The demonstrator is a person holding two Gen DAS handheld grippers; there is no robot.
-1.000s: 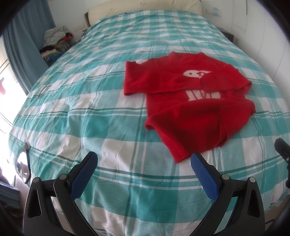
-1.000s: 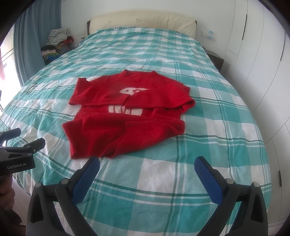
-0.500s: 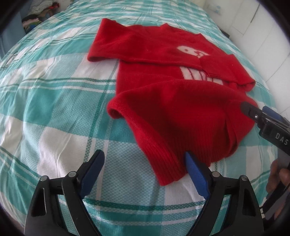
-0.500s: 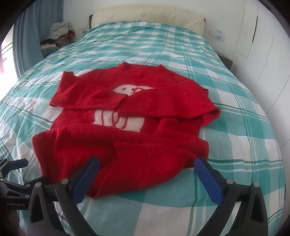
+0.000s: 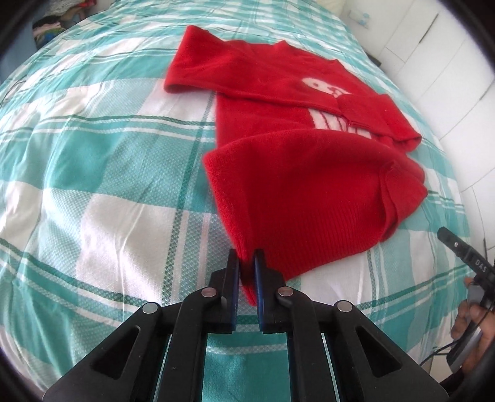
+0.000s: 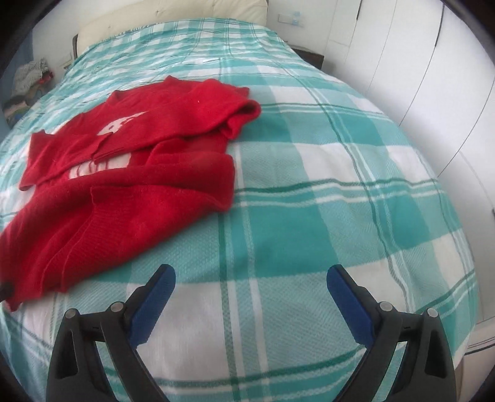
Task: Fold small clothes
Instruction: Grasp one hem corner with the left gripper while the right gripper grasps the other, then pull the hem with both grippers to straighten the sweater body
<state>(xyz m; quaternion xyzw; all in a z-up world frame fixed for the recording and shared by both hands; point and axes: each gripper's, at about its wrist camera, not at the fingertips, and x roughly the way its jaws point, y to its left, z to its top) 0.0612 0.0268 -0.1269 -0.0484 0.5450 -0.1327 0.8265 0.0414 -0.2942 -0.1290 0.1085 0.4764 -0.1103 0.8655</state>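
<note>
The left gripper (image 5: pixel 246 263) was brought down to the sweater (image 5: pixel 297 173), its jaws closing on the near hem corner; the right gripper (image 6: pixel 250 284) was lowered beside the sweater.

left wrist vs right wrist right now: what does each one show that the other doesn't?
Left wrist only: the left gripper, its jaws closing with the red sweater's near hem corner between them; the right gripper's tip and the hand holding it at the right edge.

Right wrist only: the right gripper's blue fingers wide open over bare bedspread, nothing between them; the headboard; white cupboard doors.

Both: the sweater lying partly folded on the teal plaid bedspread, with a clothes pile beyond the bed.
</note>
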